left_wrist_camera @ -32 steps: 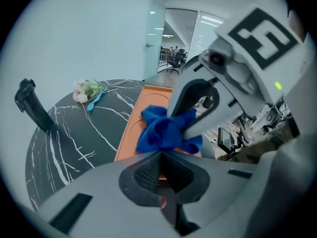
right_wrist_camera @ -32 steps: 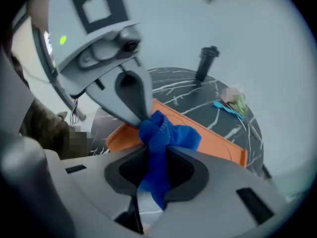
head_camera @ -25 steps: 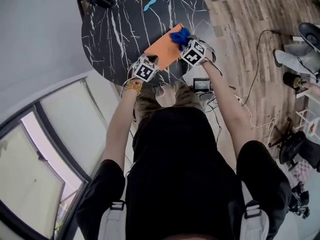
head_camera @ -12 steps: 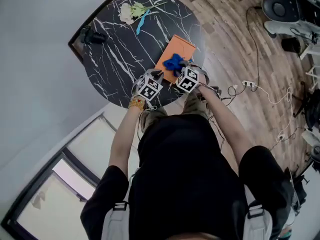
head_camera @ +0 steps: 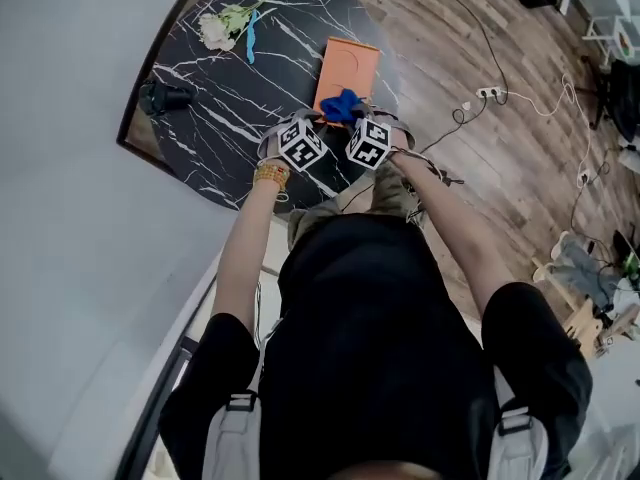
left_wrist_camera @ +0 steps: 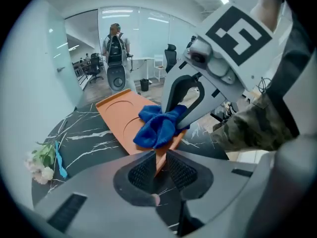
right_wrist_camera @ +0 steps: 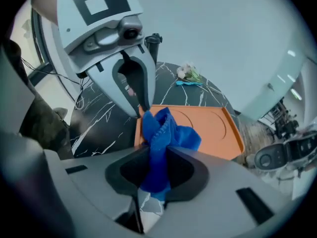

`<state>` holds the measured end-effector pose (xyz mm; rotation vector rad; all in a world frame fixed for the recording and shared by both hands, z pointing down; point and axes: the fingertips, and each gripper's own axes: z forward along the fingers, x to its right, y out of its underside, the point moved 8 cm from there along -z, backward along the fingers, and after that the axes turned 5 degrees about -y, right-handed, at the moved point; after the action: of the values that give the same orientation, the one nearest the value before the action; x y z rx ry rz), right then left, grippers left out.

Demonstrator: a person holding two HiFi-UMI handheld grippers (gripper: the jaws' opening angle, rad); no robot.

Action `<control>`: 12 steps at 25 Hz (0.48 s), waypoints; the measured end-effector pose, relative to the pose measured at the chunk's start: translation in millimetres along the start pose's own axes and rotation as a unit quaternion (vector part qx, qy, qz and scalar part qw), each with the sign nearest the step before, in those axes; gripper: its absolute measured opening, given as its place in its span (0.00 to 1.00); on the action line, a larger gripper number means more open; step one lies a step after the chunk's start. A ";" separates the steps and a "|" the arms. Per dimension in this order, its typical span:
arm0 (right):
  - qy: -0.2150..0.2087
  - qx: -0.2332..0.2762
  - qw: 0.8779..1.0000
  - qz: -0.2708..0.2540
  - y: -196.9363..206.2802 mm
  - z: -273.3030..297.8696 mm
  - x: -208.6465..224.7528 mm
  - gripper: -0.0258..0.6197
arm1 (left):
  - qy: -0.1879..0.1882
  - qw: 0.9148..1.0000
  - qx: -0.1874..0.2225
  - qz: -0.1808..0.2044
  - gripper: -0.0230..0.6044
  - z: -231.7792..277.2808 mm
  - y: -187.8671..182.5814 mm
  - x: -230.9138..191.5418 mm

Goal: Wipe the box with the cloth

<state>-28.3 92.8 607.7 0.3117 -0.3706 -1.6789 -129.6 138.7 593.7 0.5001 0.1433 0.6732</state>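
While your right gripper (right_wrist_camera: 157, 158) pinches the blue cloth (right_wrist_camera: 168, 133), its jaws having just been closing on the fabric, the cloth bunches up out of the pads over the near end of the orange box (head_camera: 350, 60). That box lies flat on the black marbled table (head_camera: 230, 118), close to the table's edge on your right, with its short near end toward the edge where you stand. Two shallow round recesses show in its top.

Your left gripper (left_wrist_camera: 159, 162) is just beside the right one, tilted down at the box's near corner. Its jaws have just been opening and stand a little apart, with the thin orange edge of the box between the pads. A dark gap shows beside that edge, so the pads don't clamp it.

By the table's far edge lie a small bunch of pale flowers (head_camera: 220, 26) and a light blue ribbon (head_camera: 250, 40). A black object (head_camera: 160, 98) sits near the left edge. All three are well apart from the box.
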 end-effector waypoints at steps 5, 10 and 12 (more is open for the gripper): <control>0.009 0.026 0.993 0.117 9.2 -8.4 73.1 0.16 | 0.015 1.000 -0.015 -0.004 0.14 0.7 -4.5 -2.4; 0.002 0.021 0.997 0.074 3.0 -13.3 77.2 0.17 | 0.021 0.997 -0.039 0.070 0.15 1.8 -15.7 -6.6; -0.017 0.017 0.999 0.048 3.2 -10.2 37.8 0.17 | 0.023 0.996 -0.033 0.075 0.12 2.2 -9.8 0.3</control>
<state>-26.4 54.4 600.0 0.2859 -0.4331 -1.5866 -123.2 131.5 590.9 0.4344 0.1264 0.8345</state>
